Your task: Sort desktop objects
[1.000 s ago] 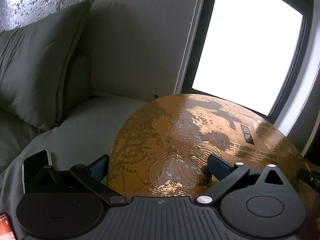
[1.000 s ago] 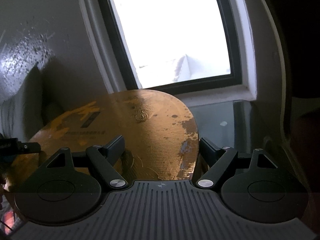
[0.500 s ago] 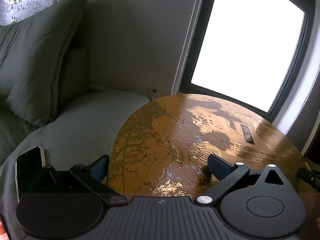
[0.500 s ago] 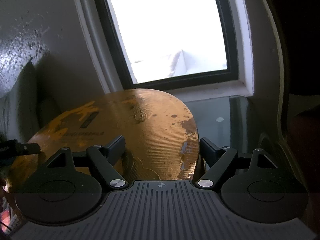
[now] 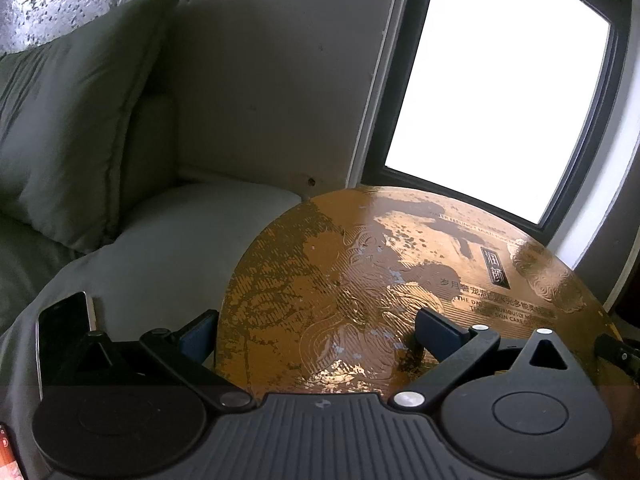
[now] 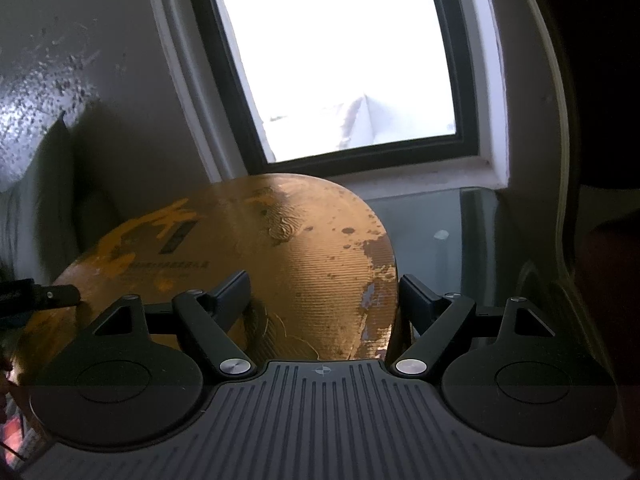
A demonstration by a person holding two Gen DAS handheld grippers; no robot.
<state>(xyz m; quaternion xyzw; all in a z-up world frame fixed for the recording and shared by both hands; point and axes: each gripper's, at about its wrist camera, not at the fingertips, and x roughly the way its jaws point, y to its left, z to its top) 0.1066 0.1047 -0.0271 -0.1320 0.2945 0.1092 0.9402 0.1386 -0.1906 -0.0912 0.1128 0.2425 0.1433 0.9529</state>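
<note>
Both hand-held grippers hold one gold box: the left hand-held gripper (image 5: 316, 332) pinches its left edge w/ one finger (image 5: 198, 334) at the rim & the other on the printed top, while the right hand-held gripper (image 6: 324, 296) pinches its right edge the same way. The box (image 5: 380, 280) sits up in the air betw. them, top face up, in front of a window (image 5: 496, 92). Behind it on the left are a sofa (image 5: 192, 236) w/ a cushion (image 5: 72, 120) & a phone (image 5: 64, 328); a glass desk (image 6: 424, 224) shows beyond on the right.

"SKIN CARE" on gold box (image 5: 360, 272)
</note>
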